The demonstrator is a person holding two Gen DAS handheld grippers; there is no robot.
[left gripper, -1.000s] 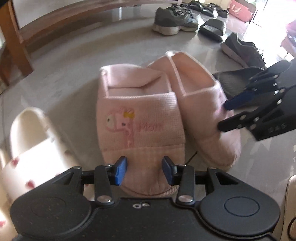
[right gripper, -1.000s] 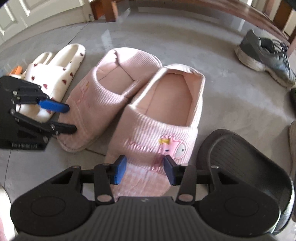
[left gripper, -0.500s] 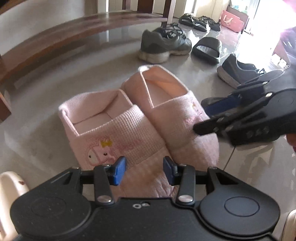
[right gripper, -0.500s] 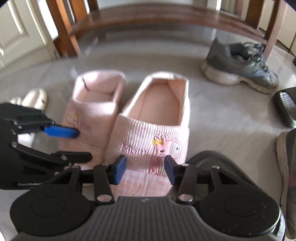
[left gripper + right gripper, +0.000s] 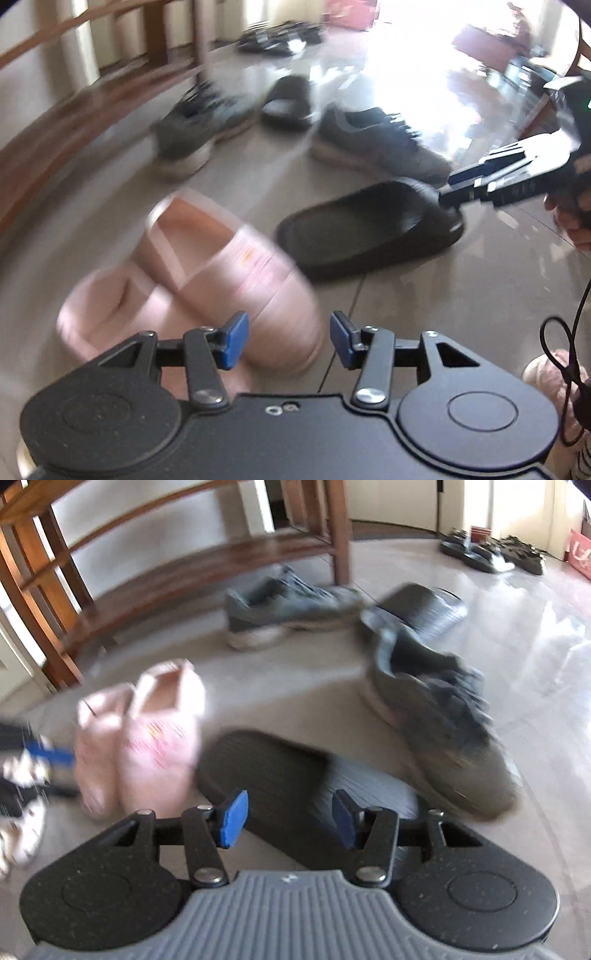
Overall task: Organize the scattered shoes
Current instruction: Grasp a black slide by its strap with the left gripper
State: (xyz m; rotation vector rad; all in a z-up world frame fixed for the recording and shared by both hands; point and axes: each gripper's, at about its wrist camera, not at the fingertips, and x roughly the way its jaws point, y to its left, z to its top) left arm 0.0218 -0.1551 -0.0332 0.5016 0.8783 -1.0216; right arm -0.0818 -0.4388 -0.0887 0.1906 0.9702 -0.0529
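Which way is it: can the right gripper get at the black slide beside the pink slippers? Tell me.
Probably yes. The right gripper, jaws opening and empty, hangs right over the black slide. Nothing lies on it; the pink slippers and the grey sneaker flank it closely but leave its top free.

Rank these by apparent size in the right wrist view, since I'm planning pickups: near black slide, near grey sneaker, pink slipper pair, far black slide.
1. Near black slide and near grey sneaker: alike; closeness inflates both.
2. Pink slipper pair.
3. Far black slide, partly hidden.
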